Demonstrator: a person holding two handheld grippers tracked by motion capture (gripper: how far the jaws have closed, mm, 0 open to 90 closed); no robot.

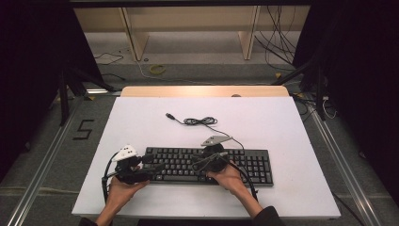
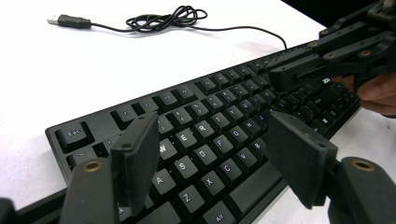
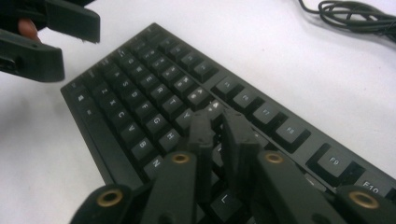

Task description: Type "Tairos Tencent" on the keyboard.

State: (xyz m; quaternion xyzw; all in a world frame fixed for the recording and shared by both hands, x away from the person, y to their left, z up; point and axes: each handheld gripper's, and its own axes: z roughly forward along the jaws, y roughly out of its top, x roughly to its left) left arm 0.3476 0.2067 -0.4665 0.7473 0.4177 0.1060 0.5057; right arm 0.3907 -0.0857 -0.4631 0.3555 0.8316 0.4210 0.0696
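Two tongs low over a black keyboard on a white bench.

Left tongs (image 2: 212,158) spread wide apart, hovering above the letter keys at the keyboard's (image 1: 209,165) left end, gripping nothing. Right tongs (image 3: 219,135) drawn nearly together, tips down among the middle keys, only a thin gap between, nothing held. Hands (image 1: 120,190) coming in from 6 o'clock, one behind each tool. Keyboard lying flat at the near centre of the bench (image 1: 141,117). At 12 o'clock from the keyboard, its cable (image 1: 200,121) bunched in a loose coil, USB plug (image 2: 67,20) lying free toward 11 o'clock.
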